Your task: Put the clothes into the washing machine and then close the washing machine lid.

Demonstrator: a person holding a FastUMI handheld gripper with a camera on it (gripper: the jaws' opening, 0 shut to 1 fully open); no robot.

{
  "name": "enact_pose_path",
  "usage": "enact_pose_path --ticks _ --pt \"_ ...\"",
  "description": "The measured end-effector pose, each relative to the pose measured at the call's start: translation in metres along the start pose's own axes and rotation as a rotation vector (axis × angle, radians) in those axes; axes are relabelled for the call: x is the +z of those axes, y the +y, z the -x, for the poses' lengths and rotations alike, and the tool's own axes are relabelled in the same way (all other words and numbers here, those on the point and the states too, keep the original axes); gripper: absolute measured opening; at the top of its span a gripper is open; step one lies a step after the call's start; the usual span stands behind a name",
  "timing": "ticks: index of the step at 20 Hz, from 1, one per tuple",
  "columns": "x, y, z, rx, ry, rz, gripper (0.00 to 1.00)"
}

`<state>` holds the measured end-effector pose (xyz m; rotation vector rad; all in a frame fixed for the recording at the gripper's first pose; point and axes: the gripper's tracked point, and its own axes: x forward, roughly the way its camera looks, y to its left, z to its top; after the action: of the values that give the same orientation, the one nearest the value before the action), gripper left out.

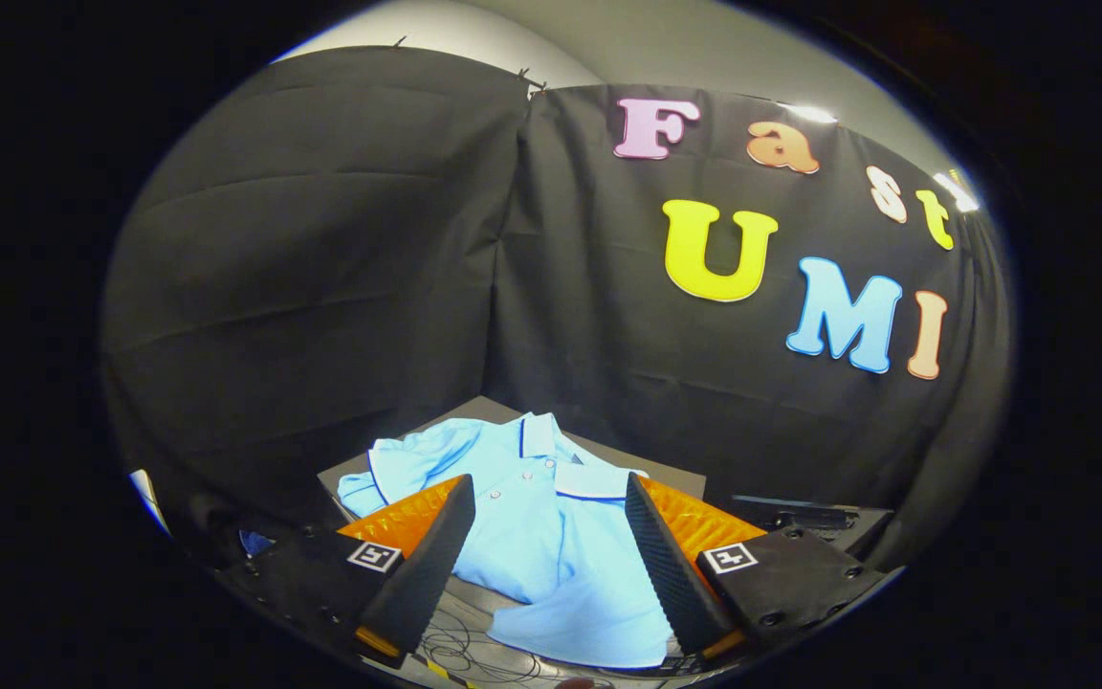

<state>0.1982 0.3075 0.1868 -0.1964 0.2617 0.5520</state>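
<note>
Black cloth [341,287] drapes the booth's walls in broad folds, two panels meeting at a seam behind the work area, with a strip of pale wall [608,38] showing above them. Below the cloth sits a dark grey table [666,474], its far corner pointing toward the seam. Spread across most of that surface lies a light blue polo shirt [541,536], collar toward the cloth, its placket with small buttons running down the middle and dark piping edging the collar and one sleeve. One sleeve reaches out to the left; the lower hem hangs over the near edge of the table. Poised over the garment, the gripper [546,565] stands wide open, its two fingers [431,555] spread to either side of the shirt's body so that the fabric shows between them. Neither finger presses on the cloth, and nothing is held. Each finger mount carries a small square black-and-white marker [374,556]. Thin dark cables [460,651] loop beneath the near edge of the table, just below the shirt's hem. A dark fixture [800,517] sits to the right, beyond the right finger.
</note>
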Motion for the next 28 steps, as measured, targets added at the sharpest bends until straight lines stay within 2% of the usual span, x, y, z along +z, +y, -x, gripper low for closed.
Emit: enact_pose_path --ticks 8,12,23,28 --pt "-0.008 0.024 -0.051 0.064 0.108 -0.039 0.99" --pt "-0.023 0.028 -0.075 0.059 0.172 -0.033 0.99" --pt "-0.069 0.033 -0.104 0.041 0.258 -0.012 0.99" --pt "-0.09 0.035 -0.109 0.065 0.305 -0.028 0.99"
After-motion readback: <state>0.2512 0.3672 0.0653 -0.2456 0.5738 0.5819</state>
